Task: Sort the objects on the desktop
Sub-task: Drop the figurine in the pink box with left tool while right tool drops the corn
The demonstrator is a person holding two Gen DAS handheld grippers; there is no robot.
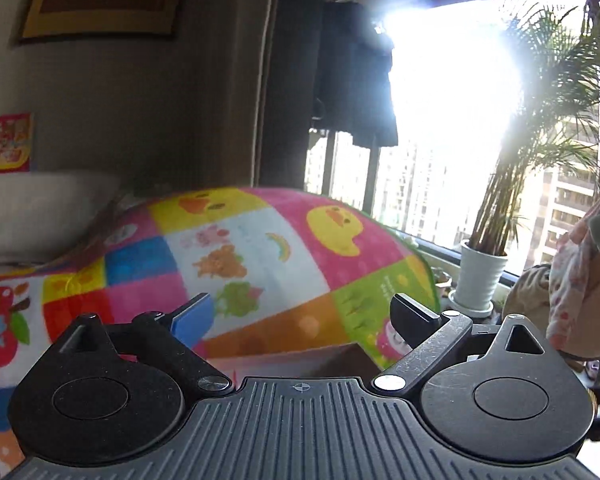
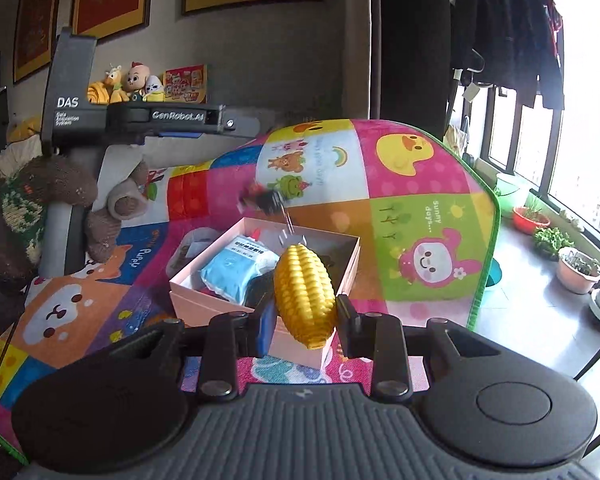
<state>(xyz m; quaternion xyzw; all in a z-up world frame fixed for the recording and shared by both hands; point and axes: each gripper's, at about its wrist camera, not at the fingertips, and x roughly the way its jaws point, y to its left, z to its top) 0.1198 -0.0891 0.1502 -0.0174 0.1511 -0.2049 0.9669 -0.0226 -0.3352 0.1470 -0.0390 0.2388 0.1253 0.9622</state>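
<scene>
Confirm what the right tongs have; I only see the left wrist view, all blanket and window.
Observer: The right tongs are shut on a yellow plastic toy corn cob.
Operator: Where is the sorting box?
Observer: An open pink cardboard box sits on the colourful cartoon blanket, right behind the corn.
Operator: Anything in it yet?
Observer: Yes, a light blue soft packet lies inside, at the left.
Operator: Can you see my left tongs from there?
Observer: Only their grey body, side-on at upper left; a small blurred dark object is in mid-air above the box.
</scene>
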